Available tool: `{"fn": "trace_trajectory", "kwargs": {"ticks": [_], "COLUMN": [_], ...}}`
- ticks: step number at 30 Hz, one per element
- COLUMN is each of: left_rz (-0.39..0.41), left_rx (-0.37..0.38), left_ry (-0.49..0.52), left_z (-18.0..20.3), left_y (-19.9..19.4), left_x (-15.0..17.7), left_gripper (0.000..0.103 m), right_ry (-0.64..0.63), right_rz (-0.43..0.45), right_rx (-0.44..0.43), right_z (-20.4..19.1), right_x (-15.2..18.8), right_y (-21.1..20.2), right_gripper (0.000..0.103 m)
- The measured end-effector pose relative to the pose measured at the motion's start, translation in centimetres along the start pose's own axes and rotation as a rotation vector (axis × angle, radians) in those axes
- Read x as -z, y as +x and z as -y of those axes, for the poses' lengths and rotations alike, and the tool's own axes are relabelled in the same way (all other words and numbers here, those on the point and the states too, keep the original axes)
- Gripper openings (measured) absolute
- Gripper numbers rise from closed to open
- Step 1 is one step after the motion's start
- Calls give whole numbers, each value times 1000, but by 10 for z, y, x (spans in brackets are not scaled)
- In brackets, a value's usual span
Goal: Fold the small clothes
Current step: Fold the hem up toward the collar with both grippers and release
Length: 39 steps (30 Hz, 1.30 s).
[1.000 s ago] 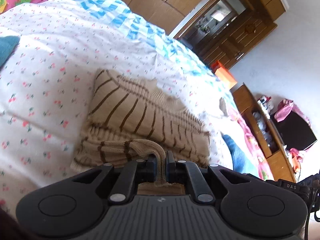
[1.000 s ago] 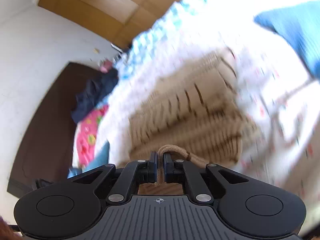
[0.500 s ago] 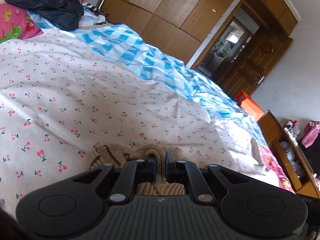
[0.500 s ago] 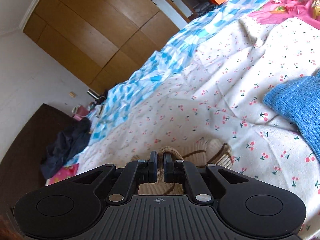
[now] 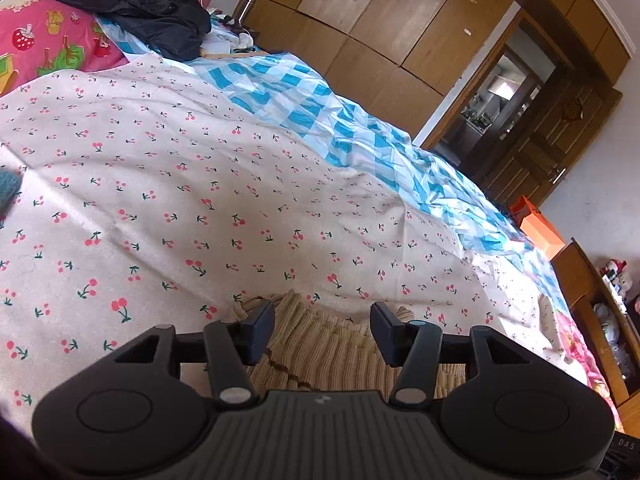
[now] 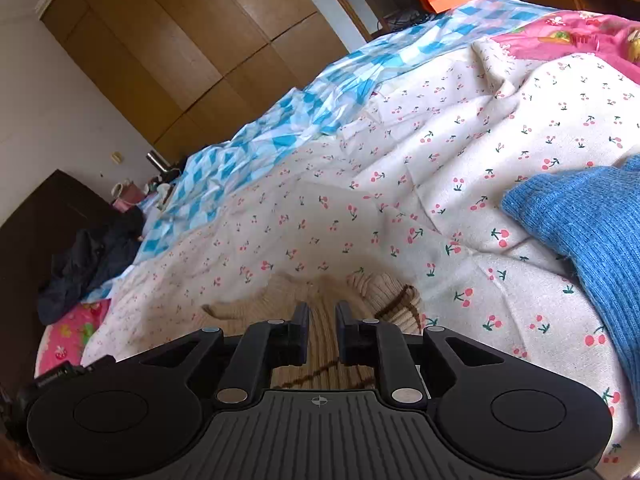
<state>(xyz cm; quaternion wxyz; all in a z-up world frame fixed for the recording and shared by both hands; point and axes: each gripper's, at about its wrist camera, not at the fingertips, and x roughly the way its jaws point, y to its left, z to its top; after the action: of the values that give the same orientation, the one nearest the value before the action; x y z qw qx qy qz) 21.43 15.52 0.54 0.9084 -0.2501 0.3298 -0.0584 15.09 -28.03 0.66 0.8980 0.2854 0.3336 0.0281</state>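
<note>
On the bed, right under both cams, lies the beige striped knit (image 5: 320,344), bunched low on the cherry-print sheet (image 5: 240,184). Half a sec ago both tools were clamped on a fold of that knit; now they've let go. Left hand-held gripper (image 5: 322,330) has its jaws spread wide w/ nothing between them, fabric lying loose below. Right hand-held gripper (image 6: 322,330) has parted too, but only a little: narrow gap, ribbed knit visible through it, no cloth pinched as far as the right wrist view shows.

Meaning for the task: the carried edge has been laid down, so this fold looks placed, prob. the bottom brought over the rest of the garment. How neat the result is can't be judged, since most of the knit is hidden beneath the tool bodies.

Blue sweater (image 6: 580,232) sits off to the right, near but apart from the beige piece; it looks like another small garment, whether already folded or waiting can't be told. Dark clothes (image 5: 128,4) are heaped at the far end of the bed by the pink pillow (image 5: 48,44), well apart.

Likely next: back off, check the fold, smooth or fold again.
</note>
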Motion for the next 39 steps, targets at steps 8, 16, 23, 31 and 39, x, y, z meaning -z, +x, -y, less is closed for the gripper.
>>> {"fn": "trace_trajectory", "kwargs": {"ticks": [8,16,23,31,39], "left_rz": [-55,-167,-125,-85,4], "left_rx": [-50,-215,-249,-283,-346], "left_ry": [190,262,234,154,156], "left_z": [0,-30,-35,-43,-35], "left_y": [-54,-48,-56,-72,-78], "left_x": [60,98,100,100,100], "left_gripper": [57,61,61,62,64], "right_ry": [-82,-217,-216,-322,-427], "right_rz": [-90,-262,-247,-216,-156], "right_rx": [32,181,223,266,182], "right_z": [7,19,27,4,-50], "right_x": [44,99,95,89,72], "right_y": [-44,-44,-55,-72,-55], "right_gripper": [29,23,20,25,27]}}
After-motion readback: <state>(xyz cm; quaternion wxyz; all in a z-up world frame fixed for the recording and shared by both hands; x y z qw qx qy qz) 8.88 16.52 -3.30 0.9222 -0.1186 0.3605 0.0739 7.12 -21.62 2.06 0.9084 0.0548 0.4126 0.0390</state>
